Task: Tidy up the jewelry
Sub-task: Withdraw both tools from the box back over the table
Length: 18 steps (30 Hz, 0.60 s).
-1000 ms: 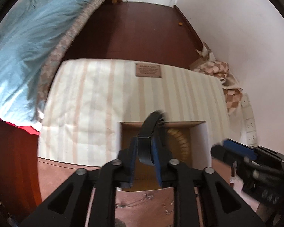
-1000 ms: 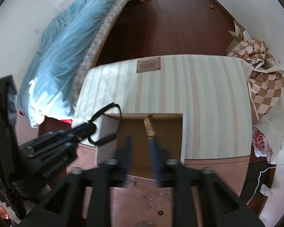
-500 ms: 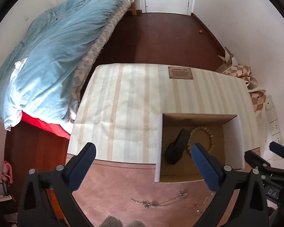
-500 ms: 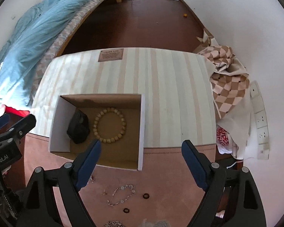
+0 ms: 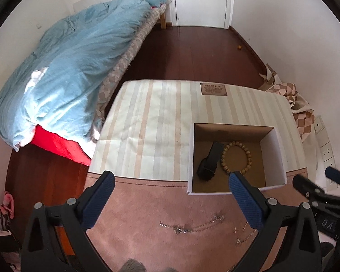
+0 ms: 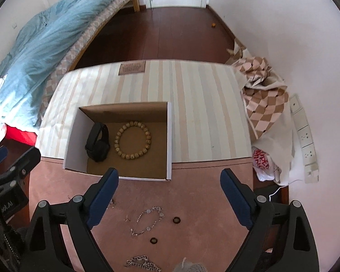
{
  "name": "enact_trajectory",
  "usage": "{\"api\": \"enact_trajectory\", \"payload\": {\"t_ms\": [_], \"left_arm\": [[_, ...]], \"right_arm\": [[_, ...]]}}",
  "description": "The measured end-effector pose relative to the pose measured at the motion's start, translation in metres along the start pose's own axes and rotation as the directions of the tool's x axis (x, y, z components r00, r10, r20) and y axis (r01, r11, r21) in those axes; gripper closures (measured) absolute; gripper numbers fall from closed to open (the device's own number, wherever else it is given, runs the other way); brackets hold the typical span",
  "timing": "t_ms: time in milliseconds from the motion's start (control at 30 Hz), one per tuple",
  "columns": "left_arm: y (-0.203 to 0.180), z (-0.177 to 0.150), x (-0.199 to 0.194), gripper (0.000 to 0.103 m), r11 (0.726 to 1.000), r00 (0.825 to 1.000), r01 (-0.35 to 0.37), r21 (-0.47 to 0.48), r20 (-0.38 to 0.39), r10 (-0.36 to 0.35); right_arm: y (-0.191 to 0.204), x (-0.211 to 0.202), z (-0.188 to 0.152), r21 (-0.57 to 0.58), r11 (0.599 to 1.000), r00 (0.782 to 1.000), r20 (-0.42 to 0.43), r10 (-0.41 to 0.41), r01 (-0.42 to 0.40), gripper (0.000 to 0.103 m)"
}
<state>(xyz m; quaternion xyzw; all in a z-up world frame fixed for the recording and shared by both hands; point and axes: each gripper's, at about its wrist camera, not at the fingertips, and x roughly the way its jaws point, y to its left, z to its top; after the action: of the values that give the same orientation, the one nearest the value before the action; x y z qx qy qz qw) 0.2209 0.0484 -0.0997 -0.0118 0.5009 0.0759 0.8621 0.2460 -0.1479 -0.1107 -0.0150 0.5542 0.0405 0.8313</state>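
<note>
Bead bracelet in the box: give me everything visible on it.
The bead bracelet is a closed ring of round, tan, wood-like beads with darker speckles, lying flat on the brown floor of the open cardboard box. It sits near the middle of the box, just right of the black watch-like band, close beside it; contact between them cannot be told. The left wrist view shows the same loop, unbroken. Neither tongs touch it.
</note>
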Motion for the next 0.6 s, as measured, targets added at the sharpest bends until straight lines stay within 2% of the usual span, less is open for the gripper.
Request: {"api": "enact_trajectory", "payload": {"t_ms": [400, 600], "left_arm": [[0.011, -0.025, -0.069, 0.000, 1.000, 0.993, 0.012, -0.021, 0.117, -0.009], [0.016, -0.034, -0.092, 0.000, 0.999, 0.988, 0.016, -0.029, 0.156, -0.012]], "right_arm": [[0.006, -0.074, -0.022, -0.003, 1.000, 0.988, 0.153, -0.002, 0.003, 0.006], [0.007, -0.097, -0.036, 0.002, 1.000, 0.984, 0.178, 0.015, -0.016, 0.005]]}}
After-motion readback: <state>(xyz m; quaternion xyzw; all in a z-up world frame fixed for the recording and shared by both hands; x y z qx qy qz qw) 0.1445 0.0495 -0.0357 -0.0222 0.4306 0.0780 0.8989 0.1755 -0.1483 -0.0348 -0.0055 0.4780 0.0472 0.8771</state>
